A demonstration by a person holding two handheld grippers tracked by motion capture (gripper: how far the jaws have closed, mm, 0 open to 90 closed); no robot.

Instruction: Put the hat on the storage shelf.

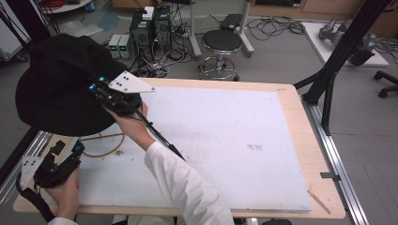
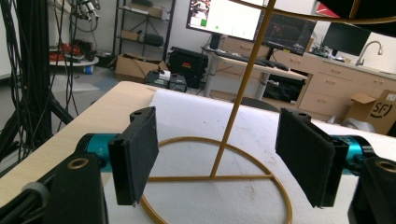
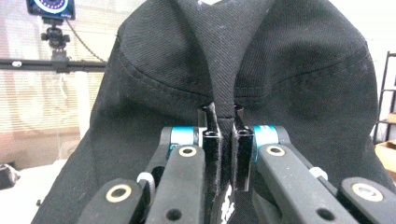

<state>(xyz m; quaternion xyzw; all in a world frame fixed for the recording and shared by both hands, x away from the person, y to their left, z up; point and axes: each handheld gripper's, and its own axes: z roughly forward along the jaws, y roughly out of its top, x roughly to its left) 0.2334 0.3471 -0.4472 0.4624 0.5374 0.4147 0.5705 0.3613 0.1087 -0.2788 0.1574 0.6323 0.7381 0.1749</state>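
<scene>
Because the right gripper (image 3: 223,140) has its jaws pinched tight on a fold of the black hat's (image 1: 58,86) fabric, the hat hangs from that single point and can be carried through the air rather than dragged across the table (image 1: 291,140). In the right gripper view the cloth bunches into a ridge between the two pads, and the brim seam curves away on either side, which suggests a grip near the edge of the crown or brim. From the high view the hat sits over the table's far left corner, above the gold wire hat stand (image 2: 219,177), whose ring base (image 1: 101,145) shows just beneath the hat. The left gripper (image 2: 224,163) stands with its jaws wide apart on either side of the stand's upright rod, touching neither the rod nor the ring; it seems placed there to steady or catch the stand should it tip as the hat is lowered onto it. The stand's top ring is just visible at the upper edge of the left gripper view, with dark cloth above it, so the hat looks close to seating, though contact cannot be told.
</scene>
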